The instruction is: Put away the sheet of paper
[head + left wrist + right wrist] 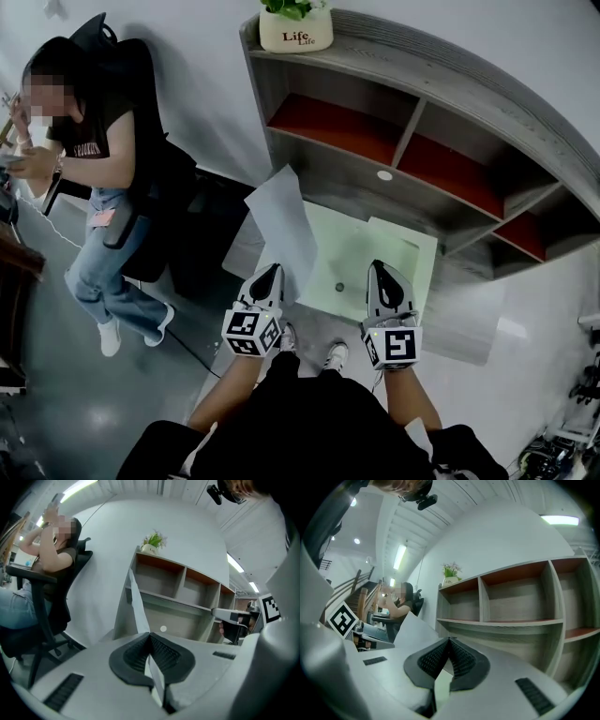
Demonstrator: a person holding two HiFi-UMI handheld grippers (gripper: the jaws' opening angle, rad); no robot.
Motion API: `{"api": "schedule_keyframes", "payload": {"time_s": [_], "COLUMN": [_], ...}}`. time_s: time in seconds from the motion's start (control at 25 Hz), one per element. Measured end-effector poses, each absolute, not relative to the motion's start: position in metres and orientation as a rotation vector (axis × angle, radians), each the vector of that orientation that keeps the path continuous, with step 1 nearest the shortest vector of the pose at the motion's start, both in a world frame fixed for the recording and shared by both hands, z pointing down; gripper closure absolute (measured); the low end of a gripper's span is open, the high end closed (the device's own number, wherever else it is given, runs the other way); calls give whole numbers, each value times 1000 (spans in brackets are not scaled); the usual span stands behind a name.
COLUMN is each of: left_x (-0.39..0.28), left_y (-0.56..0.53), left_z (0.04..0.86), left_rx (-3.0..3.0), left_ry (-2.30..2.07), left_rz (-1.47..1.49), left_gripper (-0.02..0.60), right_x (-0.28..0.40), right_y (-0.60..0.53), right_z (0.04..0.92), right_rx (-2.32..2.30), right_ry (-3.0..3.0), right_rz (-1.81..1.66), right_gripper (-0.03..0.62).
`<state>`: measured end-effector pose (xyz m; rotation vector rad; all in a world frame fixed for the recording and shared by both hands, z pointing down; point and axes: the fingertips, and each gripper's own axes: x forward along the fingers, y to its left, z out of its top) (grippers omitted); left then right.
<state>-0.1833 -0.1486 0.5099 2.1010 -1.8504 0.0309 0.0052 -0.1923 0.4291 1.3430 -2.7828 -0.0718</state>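
A pale grey sheet of paper (281, 225) stands up on edge from my left gripper (269, 274), which is shut on its lower edge. In the left gripper view the sheet (137, 606) runs from between the closed pads of that gripper (150, 634) up toward the shelf unit (183, 602). My right gripper (382, 267) hovers beside it over a pale green table top (375, 258), with its jaws shut and nothing between them (449, 640). In the right gripper view the sheet (412, 627) shows to the left. Both grippers point at the shelf unit (422, 75).
The grey shelf unit (511, 620) has open compartments with red-brown floors, and a white plant pot (296, 28) stands on its top left. A person (103, 169) sits on a black chair (169, 187) to the left, close to the shelf's side. Grey floor lies around the low table.
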Motion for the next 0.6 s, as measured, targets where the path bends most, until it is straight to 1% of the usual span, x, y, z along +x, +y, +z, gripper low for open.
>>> {"api": "schedule_keyframes", "payload": {"time_s": [0.36,0.6], "left_x": [-183,-205], "left_y": [-176,-184], "left_z": [552,600], "left_rx": [2055,1957], "left_ry": [-1652,-1572], "left_rz": [52,188], "left_gripper": [575,575], "right_x": [15,17], "right_y": [-204,-209], "right_z": [445,456], "right_rx": [1425,1452], "right_ry": [-2672,-2625], "right_rz": [-38,-13], "right_gripper": [577,577]}}
